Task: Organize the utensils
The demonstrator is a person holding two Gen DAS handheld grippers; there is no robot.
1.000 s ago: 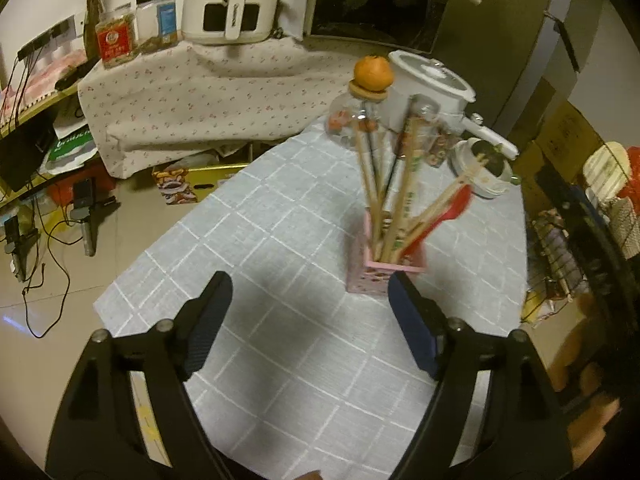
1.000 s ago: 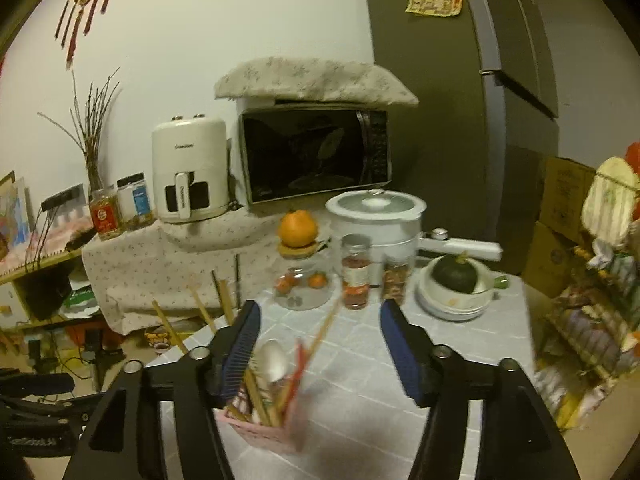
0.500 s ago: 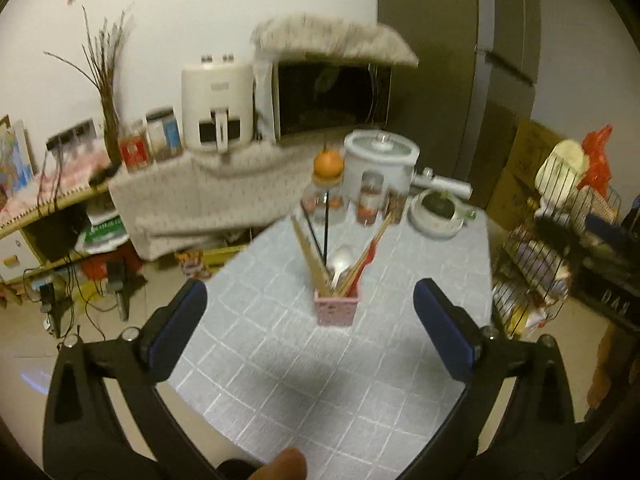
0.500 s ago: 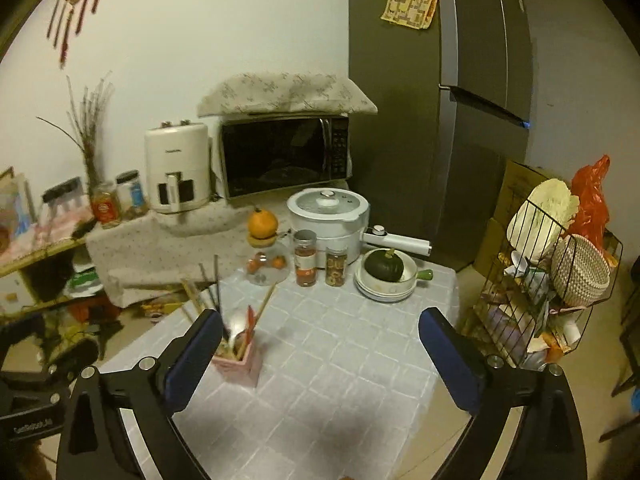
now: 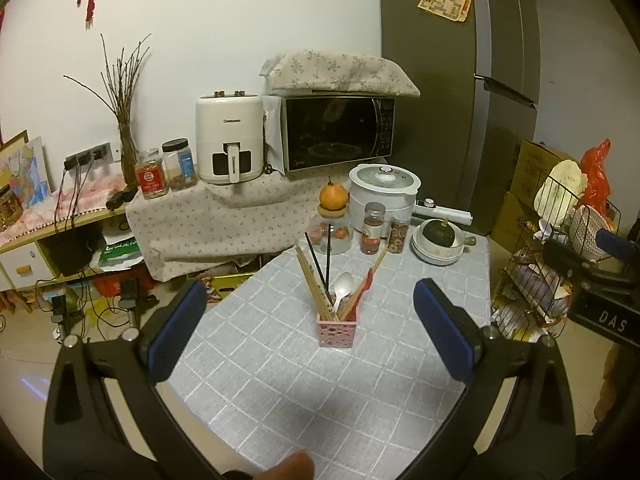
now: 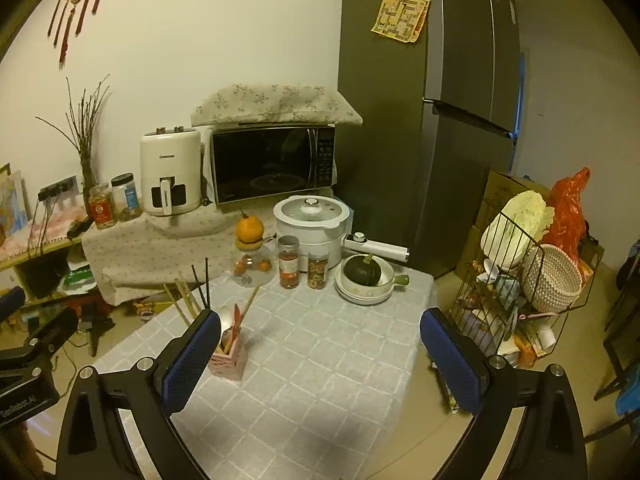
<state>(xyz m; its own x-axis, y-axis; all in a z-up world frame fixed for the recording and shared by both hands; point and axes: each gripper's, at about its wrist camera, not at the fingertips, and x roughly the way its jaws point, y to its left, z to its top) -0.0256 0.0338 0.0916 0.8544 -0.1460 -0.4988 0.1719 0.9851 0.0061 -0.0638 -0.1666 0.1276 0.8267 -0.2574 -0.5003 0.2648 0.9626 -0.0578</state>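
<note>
A pink utensil holder stands on the grey checked tablecloth. In it are wooden chopsticks, black chopsticks, a metal spoon and a red spatula. My left gripper hangs above and short of the holder, open, with nothing between its blue pads. My right gripper is open too and holds nothing. From the right wrist the holder shows partly behind that gripper's left finger.
At the table's far end stand a glass jar topped by an orange, two spice jars, a white cooker and a bowl with a green squash. A wire rack stands right of the table. An air fryer and a microwave sit on the counter behind.
Both grippers drew back and up from the holder, which now looks smaller and farther off. Both pairs of jaws spread wider.
</note>
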